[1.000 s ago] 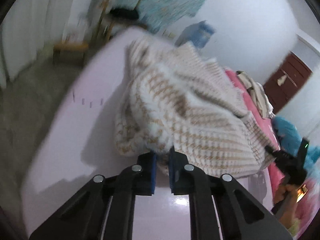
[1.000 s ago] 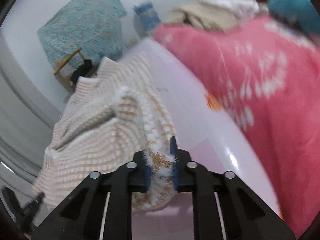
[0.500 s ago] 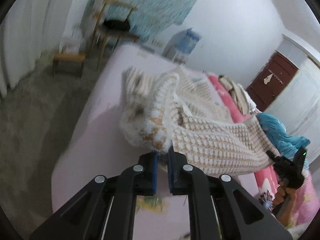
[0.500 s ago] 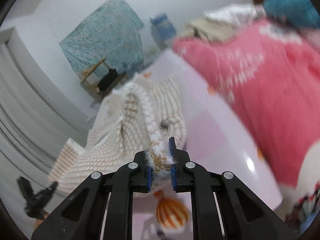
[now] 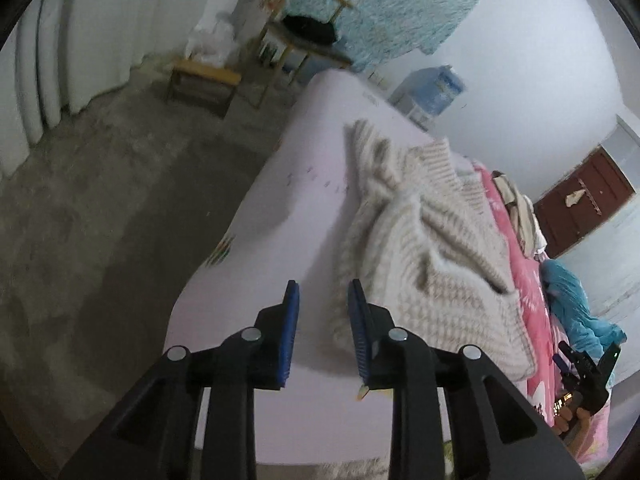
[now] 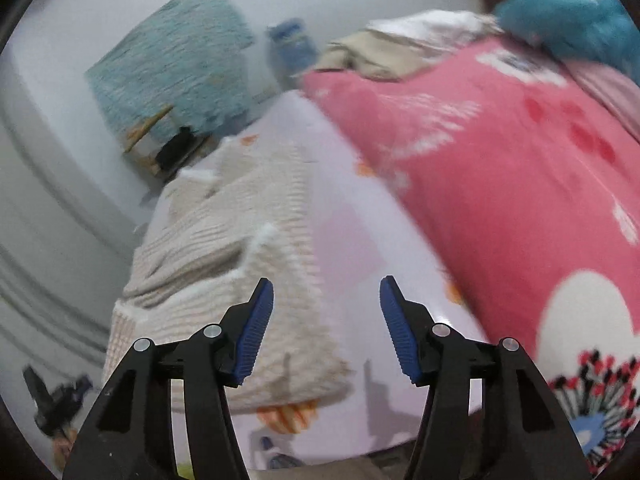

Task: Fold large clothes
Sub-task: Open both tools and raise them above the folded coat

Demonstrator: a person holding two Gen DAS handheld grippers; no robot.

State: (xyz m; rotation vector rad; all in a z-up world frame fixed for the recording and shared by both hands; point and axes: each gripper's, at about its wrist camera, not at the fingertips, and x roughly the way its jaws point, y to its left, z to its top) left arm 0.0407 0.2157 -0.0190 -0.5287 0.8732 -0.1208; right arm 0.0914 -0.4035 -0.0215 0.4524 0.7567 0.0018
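A cream and tan knitted sweater [image 5: 424, 248] lies crumpled on the pale pink bed sheet [image 5: 296, 208]. My left gripper [image 5: 322, 300] is open and empty, just above the sheet at the sweater's near left edge. In the right wrist view the sweater [image 6: 224, 240] lies bunched on the sheet [image 6: 352, 232]. My right gripper [image 6: 326, 300] is wide open and empty above the sweater's near right edge. The other gripper shows small at the far right of the left wrist view [image 5: 580, 368] and at the lower left of the right wrist view [image 6: 52, 396].
A pink flowered blanket [image 6: 500, 168] covers the right side of the bed, with a clothes pile [image 6: 400, 48] and a teal garment [image 6: 568, 16] behind it. Left of the bed lie concrete floor [image 5: 100, 200], a wooden stool [image 5: 204, 80] and a chair [image 5: 304, 36].
Both grippers have opened and let go of the sweater, which has dropped onto the bed in a loose heap. Both have drawn back a little.
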